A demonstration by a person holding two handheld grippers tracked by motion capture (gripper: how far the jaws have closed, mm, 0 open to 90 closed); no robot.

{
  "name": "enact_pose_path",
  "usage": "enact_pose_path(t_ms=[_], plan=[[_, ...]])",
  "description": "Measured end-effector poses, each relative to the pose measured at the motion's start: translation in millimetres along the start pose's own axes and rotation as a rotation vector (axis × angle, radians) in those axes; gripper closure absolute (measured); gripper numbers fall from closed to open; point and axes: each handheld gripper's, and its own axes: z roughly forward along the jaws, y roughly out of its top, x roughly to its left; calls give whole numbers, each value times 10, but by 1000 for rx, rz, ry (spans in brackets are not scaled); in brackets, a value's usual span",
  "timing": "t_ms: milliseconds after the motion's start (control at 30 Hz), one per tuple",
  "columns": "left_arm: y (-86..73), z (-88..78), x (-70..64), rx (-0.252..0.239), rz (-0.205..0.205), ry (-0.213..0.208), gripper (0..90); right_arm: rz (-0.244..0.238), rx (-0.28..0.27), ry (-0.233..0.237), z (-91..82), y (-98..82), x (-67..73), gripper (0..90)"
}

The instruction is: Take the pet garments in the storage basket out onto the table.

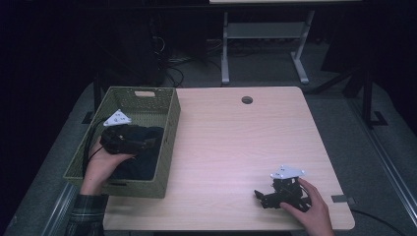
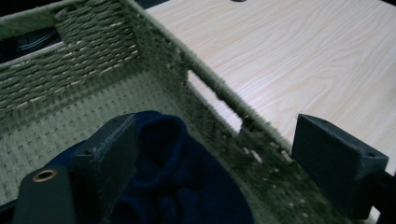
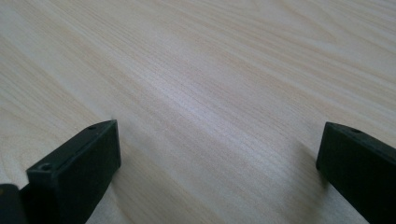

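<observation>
A green woven basket (image 1: pixel 170 129) stands on the left side of the light wood table (image 1: pixel 236 142). A dark blue cloth (image 1: pixel 142 164) lies bunched inside it. My left gripper (image 1: pixel 153 143) hovers over the cloth inside the basket, pointing right toward the near wall. In the left gripper view the left gripper (image 2: pixel 219 161) is open wide: one jaw rests beside the blue cloth (image 2: pixel 173 186), the other lies past the basket wall (image 2: pixel 93 60). My right gripper (image 1: pixel 258 197) rests low on the table near the front right. In the right gripper view the right gripper (image 3: pixel 219 154) stands open over bare wood.
A round cable hole (image 1: pixel 247 100) sits near the table's far edge. Behind the table stands a white metal desk frame (image 1: pixel 225 49) with cables on a grey floor. A strip of grey tape (image 1: pixel 342 198) marks the front right edge.
</observation>
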Motion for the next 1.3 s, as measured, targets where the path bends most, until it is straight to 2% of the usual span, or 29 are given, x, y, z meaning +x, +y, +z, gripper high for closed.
enact_pose_path(t_ms=[167,400,733,833,1100,1300], plan=[[-66,27,82,22,2,33,140,0,0,1,0,0,0,0],[-160,92,181,55,-7,54,138,0,0,1,0,0,0,0],[-259,187,252,100,5,45,139,1,0,1,0,0,0,0],[-287,236,274,138,14,50,139,0,0,0,0,0,0,0],[-371,311,329,163,-12,47,141,0,0,0,0,0,0,0],[-399,384,321,222,-17,44,142,0,0,0,0,0,0,0]])
